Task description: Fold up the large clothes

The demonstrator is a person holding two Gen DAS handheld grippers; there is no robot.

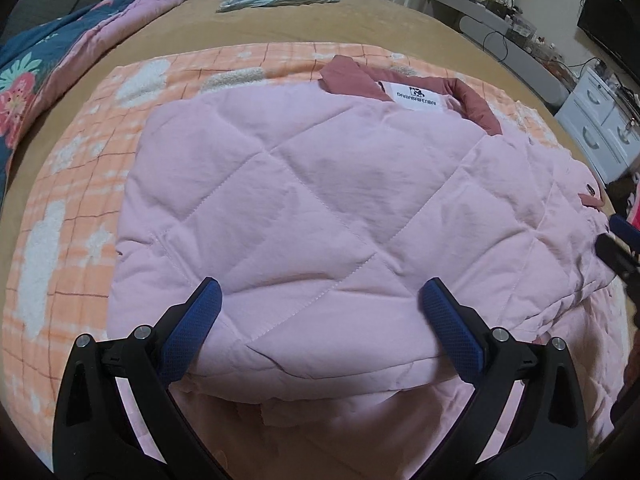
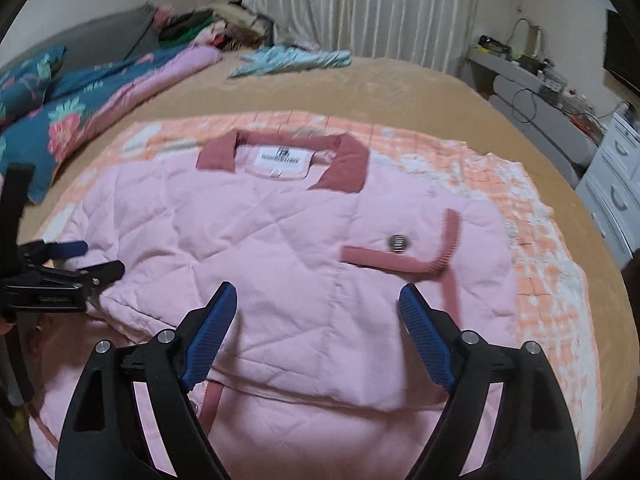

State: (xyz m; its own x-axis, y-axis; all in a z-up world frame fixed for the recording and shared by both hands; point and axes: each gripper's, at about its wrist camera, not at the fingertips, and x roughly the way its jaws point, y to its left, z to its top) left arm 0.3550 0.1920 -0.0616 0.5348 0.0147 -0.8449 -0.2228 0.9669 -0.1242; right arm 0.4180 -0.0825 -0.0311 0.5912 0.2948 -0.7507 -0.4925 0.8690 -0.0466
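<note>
A pale pink quilted jacket (image 1: 304, 184) lies flat on the bed, its dusty-rose collar (image 1: 476, 104) and white label facing away from me. My left gripper (image 1: 320, 294) is open above the jacket's near folded edge, with only flat cloth between its blue pads. In the right wrist view the same jacket (image 2: 248, 240) shows a sleeve folded across its right side, with a rose cuff band (image 2: 400, 260) and a metal snap (image 2: 398, 242). My right gripper (image 2: 318, 296) hangs open over the folded lower part. The left gripper (image 2: 80, 258) shows at that view's left edge, by the jacket's side.
An orange checked blanket (image 1: 80, 208) lies under the jacket on a tan bed cover (image 2: 400, 92). A blue floral quilt (image 2: 80, 108) and a clothes pile sit far left. A light blue garment (image 2: 288, 60) lies at the far edge. White drawers (image 2: 616, 192) stand to the right.
</note>
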